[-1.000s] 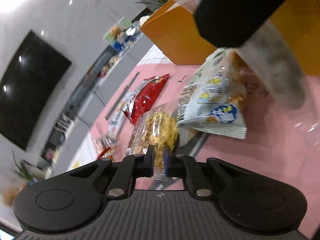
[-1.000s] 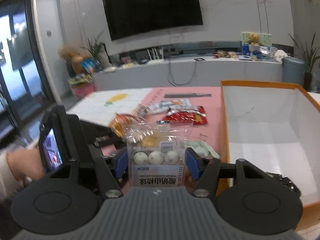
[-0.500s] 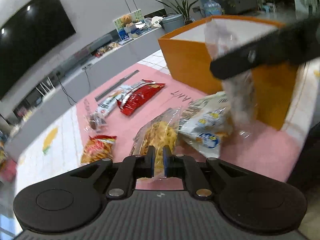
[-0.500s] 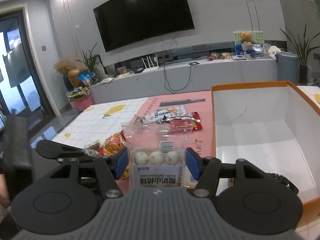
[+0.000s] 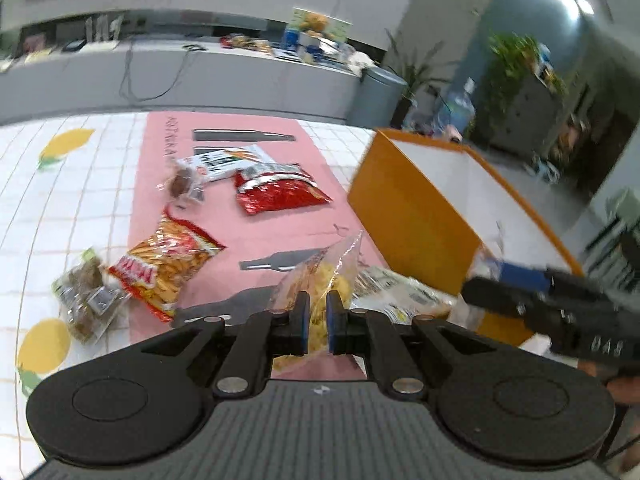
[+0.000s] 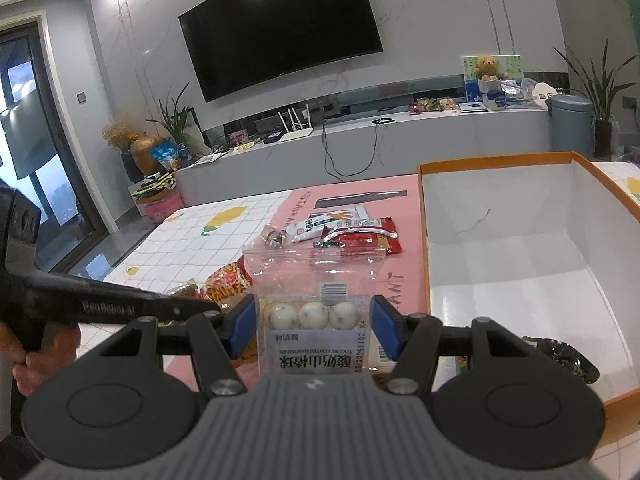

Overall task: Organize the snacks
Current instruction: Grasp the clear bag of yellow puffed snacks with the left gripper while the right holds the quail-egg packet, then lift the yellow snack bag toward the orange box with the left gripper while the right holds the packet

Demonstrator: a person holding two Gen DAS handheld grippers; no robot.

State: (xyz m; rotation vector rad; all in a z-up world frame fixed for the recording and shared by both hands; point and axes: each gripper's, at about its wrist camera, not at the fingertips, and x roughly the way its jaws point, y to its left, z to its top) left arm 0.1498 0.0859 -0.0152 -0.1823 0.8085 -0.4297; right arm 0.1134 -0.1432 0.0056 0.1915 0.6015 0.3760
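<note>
Snacks [image 5: 166, 266] strewn over pink mat [image 5: 280, 224] on lemon-print tablecloth [image 5: 68, 184]; television [image 6: 280, 28] behind.

The left gripper [image 5: 318, 322] pinches a clear bag of yellow chips [image 5: 324, 280] (orange box [image 5: 412, 224] just beside).

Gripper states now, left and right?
Left gripper: shut on the clear bag of yellow chips.
Right gripper: shut on the yogurt hawthorn ball pack.
</note>
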